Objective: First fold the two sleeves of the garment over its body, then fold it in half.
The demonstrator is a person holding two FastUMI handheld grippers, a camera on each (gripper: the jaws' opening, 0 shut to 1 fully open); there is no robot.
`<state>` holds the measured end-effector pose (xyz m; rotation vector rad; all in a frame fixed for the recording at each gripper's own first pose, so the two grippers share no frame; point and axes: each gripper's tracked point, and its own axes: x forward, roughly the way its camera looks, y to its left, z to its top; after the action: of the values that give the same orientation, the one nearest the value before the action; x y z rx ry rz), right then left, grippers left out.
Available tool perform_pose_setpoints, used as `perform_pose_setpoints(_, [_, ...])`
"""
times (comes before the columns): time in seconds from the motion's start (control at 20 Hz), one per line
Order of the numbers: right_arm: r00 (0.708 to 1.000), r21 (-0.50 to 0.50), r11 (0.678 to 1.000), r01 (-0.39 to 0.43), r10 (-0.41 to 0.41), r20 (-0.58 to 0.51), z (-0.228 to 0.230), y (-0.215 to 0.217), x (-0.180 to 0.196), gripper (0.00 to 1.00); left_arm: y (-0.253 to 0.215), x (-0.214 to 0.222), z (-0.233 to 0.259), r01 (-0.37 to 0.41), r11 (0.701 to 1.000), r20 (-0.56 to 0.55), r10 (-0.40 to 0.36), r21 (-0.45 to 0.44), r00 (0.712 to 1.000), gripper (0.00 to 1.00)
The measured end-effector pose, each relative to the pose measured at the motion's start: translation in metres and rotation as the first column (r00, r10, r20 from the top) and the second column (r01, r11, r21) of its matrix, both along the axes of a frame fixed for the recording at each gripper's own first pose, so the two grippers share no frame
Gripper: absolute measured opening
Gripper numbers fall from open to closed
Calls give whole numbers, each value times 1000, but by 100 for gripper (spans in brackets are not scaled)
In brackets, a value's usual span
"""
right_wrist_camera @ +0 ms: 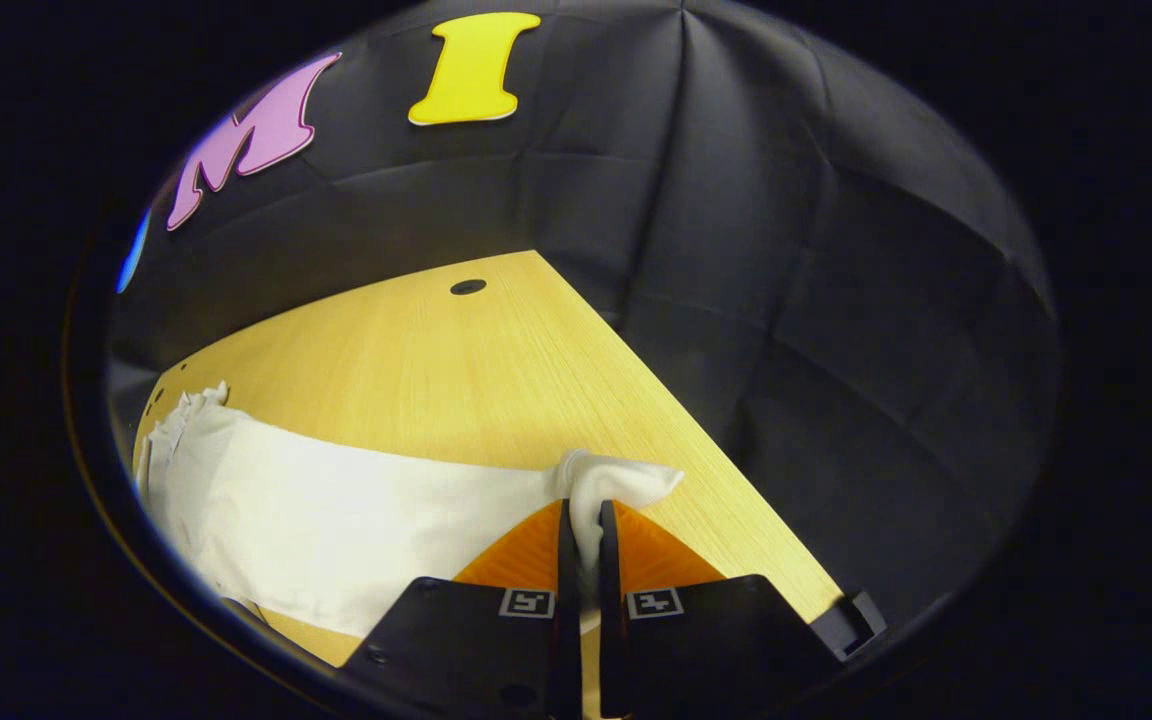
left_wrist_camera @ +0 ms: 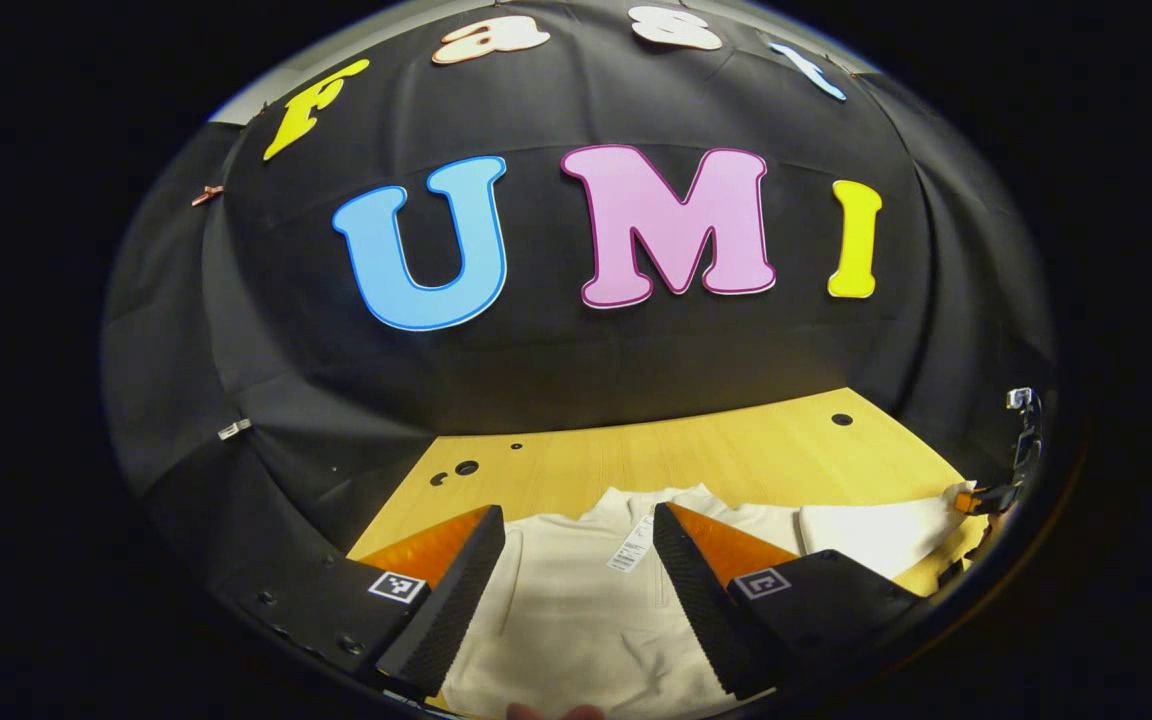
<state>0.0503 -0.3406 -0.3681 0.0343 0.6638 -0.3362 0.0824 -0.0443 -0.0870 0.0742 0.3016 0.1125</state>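
White sleeve (right_wrist_camera: 356,510) lengthwise leftward (cuff in right tongs (right_wrist_camera: 584,540))

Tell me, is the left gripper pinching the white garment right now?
No. In the left gripper view, the left gripper is open, its fingers spread wide apart over the white garment without closing on it.

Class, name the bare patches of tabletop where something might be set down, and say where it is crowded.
Free: the light wooden tabletop between the white garment's collar and the black cloth wall, and beyond the stretched sleeve toward the table's corner. Crowded: near side, under garment and both grippers.
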Motion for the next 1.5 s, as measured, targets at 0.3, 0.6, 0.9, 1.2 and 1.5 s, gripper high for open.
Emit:
perform_pose_setpoints(0.3, [994, 9, 998, 64, -65, 93, 53, 48, -35, 12, 25, -10, -1, 70, 997, 19, -70, -13, 997, 96])
perform_pose_setpoints(0.6, [979, 72, 996, 48, -61, 196, 104, 146, -39, 12, 66, -22, -7, 102, 994, 36, -101, -38, 994, 96])
perform_pose_setpoints(0.9, [968, 122, 992, -43, 11, 251, 136, 257, -29, 11, 137, -35, -22, 77, 996, 52, -75, -46, 996, 96])
perform_pose_setpoints(1.2, [954, 156, 972, -178, 131, 271, 154, 374, -8, 11, 216, -46, -46, 17, 997, 68, -12, -69, 998, 96])
perform_pose_setpoints(1.5, [948, 157, 950, -271, 235, 214, 123, 467, 13, 11, 297, -58, -86, -78, 994, 54, 83, -83, 995, 96])
